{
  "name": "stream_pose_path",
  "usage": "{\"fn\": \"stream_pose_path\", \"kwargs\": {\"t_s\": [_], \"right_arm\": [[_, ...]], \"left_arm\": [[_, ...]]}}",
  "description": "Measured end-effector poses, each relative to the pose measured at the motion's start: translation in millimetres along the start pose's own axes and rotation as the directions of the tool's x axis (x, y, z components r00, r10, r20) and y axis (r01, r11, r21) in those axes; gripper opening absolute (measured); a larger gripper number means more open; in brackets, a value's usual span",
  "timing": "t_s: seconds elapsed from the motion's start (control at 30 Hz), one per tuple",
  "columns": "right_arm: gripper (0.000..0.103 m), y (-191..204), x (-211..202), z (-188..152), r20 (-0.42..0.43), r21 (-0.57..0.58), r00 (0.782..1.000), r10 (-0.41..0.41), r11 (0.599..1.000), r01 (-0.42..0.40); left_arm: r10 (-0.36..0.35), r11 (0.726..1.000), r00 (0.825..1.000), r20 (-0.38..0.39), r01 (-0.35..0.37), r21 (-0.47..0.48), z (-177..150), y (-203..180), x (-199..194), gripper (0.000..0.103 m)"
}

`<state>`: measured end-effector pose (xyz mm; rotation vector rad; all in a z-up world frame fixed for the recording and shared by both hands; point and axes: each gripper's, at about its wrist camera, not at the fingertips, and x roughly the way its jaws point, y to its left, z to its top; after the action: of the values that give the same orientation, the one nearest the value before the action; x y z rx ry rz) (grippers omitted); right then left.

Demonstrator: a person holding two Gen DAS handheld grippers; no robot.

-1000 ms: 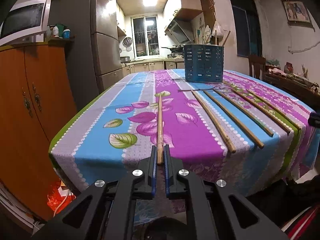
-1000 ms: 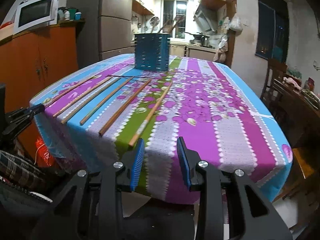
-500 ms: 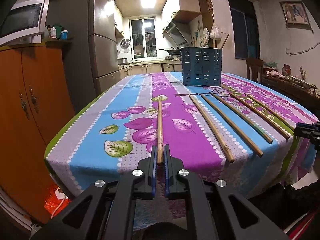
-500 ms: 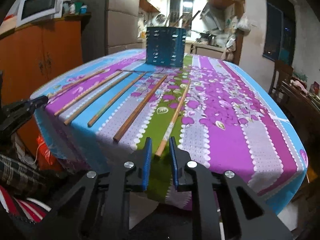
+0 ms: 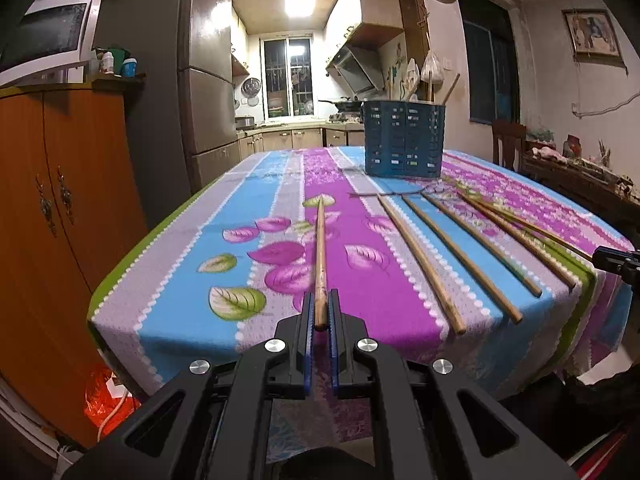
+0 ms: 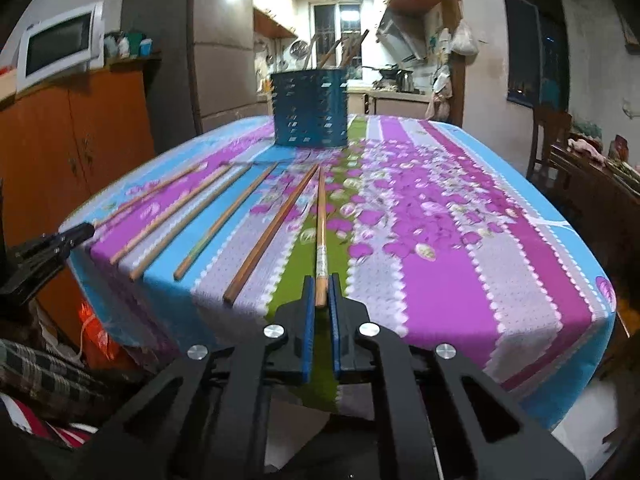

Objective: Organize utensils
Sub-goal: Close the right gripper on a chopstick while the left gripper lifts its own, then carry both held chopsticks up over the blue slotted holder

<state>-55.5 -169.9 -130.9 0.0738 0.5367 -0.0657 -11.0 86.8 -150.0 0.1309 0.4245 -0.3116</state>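
Several long wooden chopsticks lie side by side on a flowered tablecloth [image 5: 192, 312]. My left gripper [image 5: 320, 312] is shut on the near end of the leftmost chopstick [image 5: 321, 252], which lies flat and points away. My right gripper [image 6: 321, 296] is shut on the near end of the rightmost chopstick [image 6: 320, 224]. Other chopsticks [image 5: 420, 256] [image 6: 268, 236] lie between the two. A dark blue perforated utensil holder [image 5: 403, 142] [image 6: 310, 108] stands upright at the far side with several sticks in it.
The table edge [image 6: 400, 344] is right under both grippers. An orange cabinet [image 5: 48, 208] with a microwave [image 5: 44, 44] stands on the left, a fridge [image 5: 200, 92] behind it. A wooden chair [image 5: 508, 140] and a cluttered sideboard [image 5: 580, 176] are on the right.
My right gripper moved in toward the table edge and went from open to shut on the rightmost chopstick. My left gripper kept its hold and sank a little lower.
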Motion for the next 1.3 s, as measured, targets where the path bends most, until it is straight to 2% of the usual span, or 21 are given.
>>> {"fn": "stream_pose_path", "kwargs": {"t_s": [0.23, 0.33, 0.7, 1.0, 1.3], "right_arm": [[0.005, -8.9, -18.1, 25.4, 0.082, 0.001, 0.996, -0.020, 1.000, 0.020], [0.005, -13.8, -26.5, 44.5, 0.128, -0.012, 0.992, -0.014, 1.000, 0.016], [0.005, -31.5, -33.2, 120.3, 0.284, -0.076, 0.959, 0.013, 0.997, 0.009], [0.005, -37.3, -28.2, 166.6, 0.342, -0.112, 0.939, 0.043, 0.994, -0.005], [0.005, -36.2, -25.9, 198.6, 0.364, -0.132, 0.927, 0.086, 0.990, -0.040]], "left_arm": [[0.018, 1.000, 0.997, 0.074, -0.018, -0.011, 26.3, 7.5, -15.4, 0.008], [0.008, 0.999, 0.995, 0.102, -0.003, -0.041, 45.0, 14.4, -20.8, 0.008], [-0.034, 0.998, 0.985, 0.168, 0.043, -0.053, 119.2, 28.1, -24.9, 0.008], [-0.058, 0.997, 0.976, 0.210, 0.066, -0.030, 176.0, 33.4, -16.6, 0.008], [-0.089, 0.995, 0.973, 0.214, 0.095, -0.017, 202.5, 32.4, -10.6, 0.008]]}}
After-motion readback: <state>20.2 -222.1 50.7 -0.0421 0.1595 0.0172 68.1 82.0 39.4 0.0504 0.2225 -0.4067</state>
